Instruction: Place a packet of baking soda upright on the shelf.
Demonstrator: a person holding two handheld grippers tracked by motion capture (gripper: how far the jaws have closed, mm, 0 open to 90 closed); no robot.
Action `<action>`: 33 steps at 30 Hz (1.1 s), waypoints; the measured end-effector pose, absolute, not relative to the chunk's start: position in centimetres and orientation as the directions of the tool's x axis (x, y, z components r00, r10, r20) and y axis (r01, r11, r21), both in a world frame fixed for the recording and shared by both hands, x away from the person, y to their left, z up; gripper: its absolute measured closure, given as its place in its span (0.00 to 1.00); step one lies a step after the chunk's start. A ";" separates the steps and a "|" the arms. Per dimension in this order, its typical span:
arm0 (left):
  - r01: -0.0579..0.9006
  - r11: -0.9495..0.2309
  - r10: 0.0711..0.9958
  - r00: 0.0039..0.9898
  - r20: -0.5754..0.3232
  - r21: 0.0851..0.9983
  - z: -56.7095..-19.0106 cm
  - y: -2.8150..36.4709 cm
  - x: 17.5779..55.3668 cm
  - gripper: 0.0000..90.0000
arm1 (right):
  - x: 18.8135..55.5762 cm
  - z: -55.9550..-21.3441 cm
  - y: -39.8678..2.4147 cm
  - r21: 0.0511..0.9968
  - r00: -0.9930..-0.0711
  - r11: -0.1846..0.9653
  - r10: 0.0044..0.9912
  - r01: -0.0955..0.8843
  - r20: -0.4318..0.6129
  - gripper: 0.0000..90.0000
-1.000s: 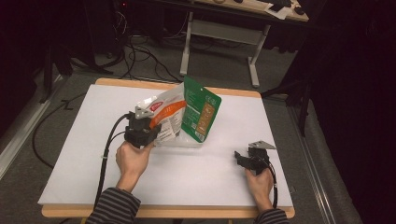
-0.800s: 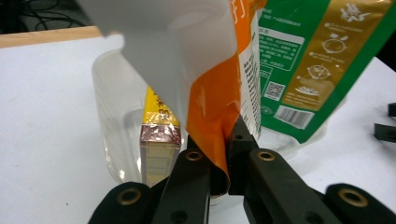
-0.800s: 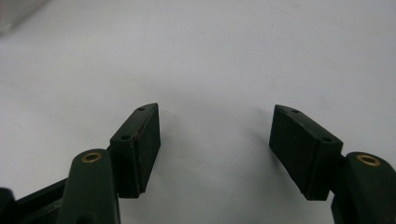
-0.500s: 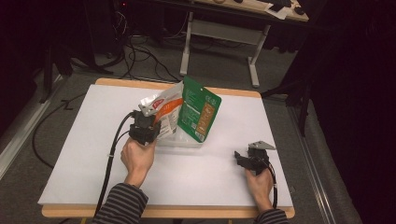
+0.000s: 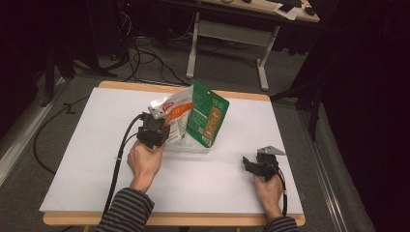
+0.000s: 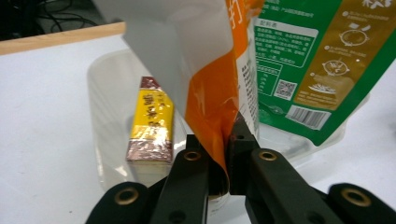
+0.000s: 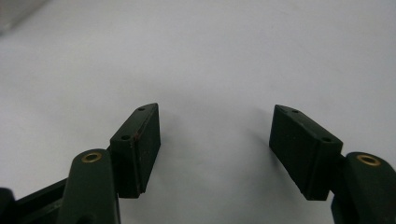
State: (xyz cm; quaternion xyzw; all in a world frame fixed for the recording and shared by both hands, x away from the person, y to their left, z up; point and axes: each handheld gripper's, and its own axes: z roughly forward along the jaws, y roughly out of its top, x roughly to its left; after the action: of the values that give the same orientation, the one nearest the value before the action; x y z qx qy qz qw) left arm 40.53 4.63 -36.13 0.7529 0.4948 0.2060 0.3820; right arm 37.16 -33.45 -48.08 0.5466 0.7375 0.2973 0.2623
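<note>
Clamped tight, my left gripper [image 6: 219, 154] pinches the lower edge of the orange-and-white pouch [image 6: 210, 84], the film creased between the two black pads. From the high view, that left gripper [image 5: 153, 133] sits at the near-left side of the clear plastic tray [image 5: 193, 146], which rests about mid-table on the white table [image 5: 87, 159]. The pouch stands tilted up out of the tray, leaning against the green packet [image 5: 209, 113] just beside it. Inside the tray, flat on its floor, lies a yellow bar with brown ends [image 6: 150, 123]; whether it touches the pouch I cannot tell. My right gripper [image 7: 215, 140] stands wide open with nothing between its pads, resting low over bare tabletop, well apart from the tray, toward the near-right [image 5: 256, 166].
</note>
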 end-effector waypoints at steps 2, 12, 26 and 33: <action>0.592 -0.212 0.909 0.412 -0.066 0.778 -36.0 4.8 40.5 1.00 | 37.2 -48.1 -33.5 0.725 -0.266 0.228 0.962 0.650 -0.064 0.38; 0.592 -0.227 0.915 0.402 -0.039 0.773 -36.1 4.1 40.5 1.00 | 37.1 -48.1 -33.4 0.726 -0.267 0.233 0.961 0.647 -0.070 0.38; 0.622 -0.250 0.882 0.462 -0.089 0.742 -36.3 3.4 41.1 0.92 | 37.2 -48.1 -33.5 0.727 -0.266 0.226 0.962 0.649 -0.062 0.38; 0.629 -0.249 0.879 0.466 -0.102 0.737 -36.4 3.7 41.4 0.91 | 37.2 -48.1 -33.5 0.724 -0.268 0.224 0.962 0.652 -0.056 0.38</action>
State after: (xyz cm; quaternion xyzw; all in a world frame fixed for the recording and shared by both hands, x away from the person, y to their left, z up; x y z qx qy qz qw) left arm 41.43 3.75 -36.37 0.7719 0.4883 0.1685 0.3705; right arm 37.18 -33.53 -48.07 0.5466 0.7383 0.2984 0.2592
